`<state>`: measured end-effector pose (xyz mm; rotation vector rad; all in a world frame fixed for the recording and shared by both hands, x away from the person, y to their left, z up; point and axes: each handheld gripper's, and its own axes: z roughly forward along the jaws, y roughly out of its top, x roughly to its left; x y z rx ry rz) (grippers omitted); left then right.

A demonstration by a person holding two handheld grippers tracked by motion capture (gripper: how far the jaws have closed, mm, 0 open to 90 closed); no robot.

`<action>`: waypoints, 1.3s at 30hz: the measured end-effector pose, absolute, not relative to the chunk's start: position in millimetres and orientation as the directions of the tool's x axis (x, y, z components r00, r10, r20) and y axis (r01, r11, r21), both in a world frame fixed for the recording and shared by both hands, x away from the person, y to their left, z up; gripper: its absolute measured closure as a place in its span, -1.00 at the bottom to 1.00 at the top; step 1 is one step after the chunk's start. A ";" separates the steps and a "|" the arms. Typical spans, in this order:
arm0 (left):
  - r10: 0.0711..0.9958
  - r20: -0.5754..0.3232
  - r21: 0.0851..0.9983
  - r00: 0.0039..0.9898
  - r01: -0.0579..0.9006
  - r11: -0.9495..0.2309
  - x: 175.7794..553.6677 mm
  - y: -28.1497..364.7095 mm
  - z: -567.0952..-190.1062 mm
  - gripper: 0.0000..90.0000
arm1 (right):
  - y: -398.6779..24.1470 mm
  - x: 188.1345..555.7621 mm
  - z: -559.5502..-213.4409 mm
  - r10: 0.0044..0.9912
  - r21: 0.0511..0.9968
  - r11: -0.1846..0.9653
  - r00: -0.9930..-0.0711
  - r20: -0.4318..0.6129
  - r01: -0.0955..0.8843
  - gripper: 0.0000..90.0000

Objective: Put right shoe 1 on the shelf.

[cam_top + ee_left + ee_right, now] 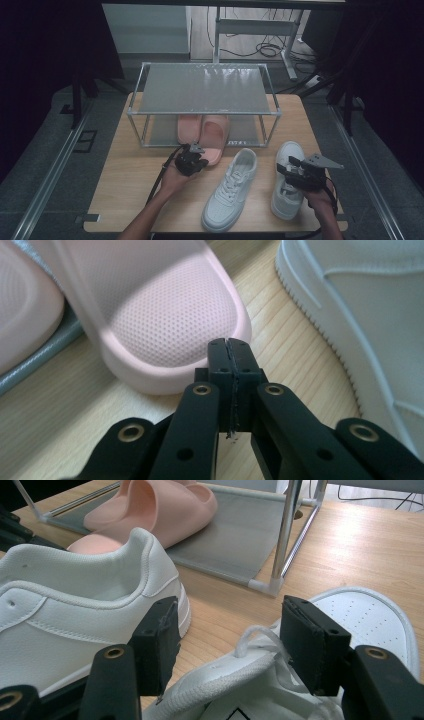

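1. Just ahead of our left tongs [231, 347], which are pressed together on nothing, sits the pink slipper [165, 315]; a careless nudge could skew it off the rack shelf [160, 131].
2. Our right tongs [227, 645] stand apart over the right white sneaker [320, 680], seemingly not gripping; closing on laces alone could drop it.
3. Both sneakers look clean, on the bench [135, 170].

From above, my surface [130, 195] is evenly but dimly lit, while the room around it sinks into near black. The high view is soft and low in detail. Along my left claw [231, 347], the pink slipper [170, 315] carries a shadow across its upper part, and near edges blur. By my right claw [227, 640], light glares on the wood far right.
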<state>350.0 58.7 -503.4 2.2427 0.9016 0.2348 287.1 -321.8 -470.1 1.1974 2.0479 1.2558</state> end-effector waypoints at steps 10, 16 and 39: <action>0.662 -0.092 0.663 0.744 0.542 -0.517 363.6 45.3 -502.1 1.00 | -322.4 287.0 -469.7 0.852 0.875 0.207 -0.520 0.058 0.438 -0.08; 0.678 -0.109 0.675 0.727 0.554 -0.486 371.9 42.8 -500.9 1.00 | -323.0 287.0 -469.5 0.853 0.875 0.204 -0.518 0.061 0.439 -0.08; 0.740 -0.112 0.676 0.663 0.596 -0.432 394.4 40.7 -503.0 1.00 | -324.6 287.1 -469.5 0.854 0.875 0.202 -0.517 0.062 0.439 -0.08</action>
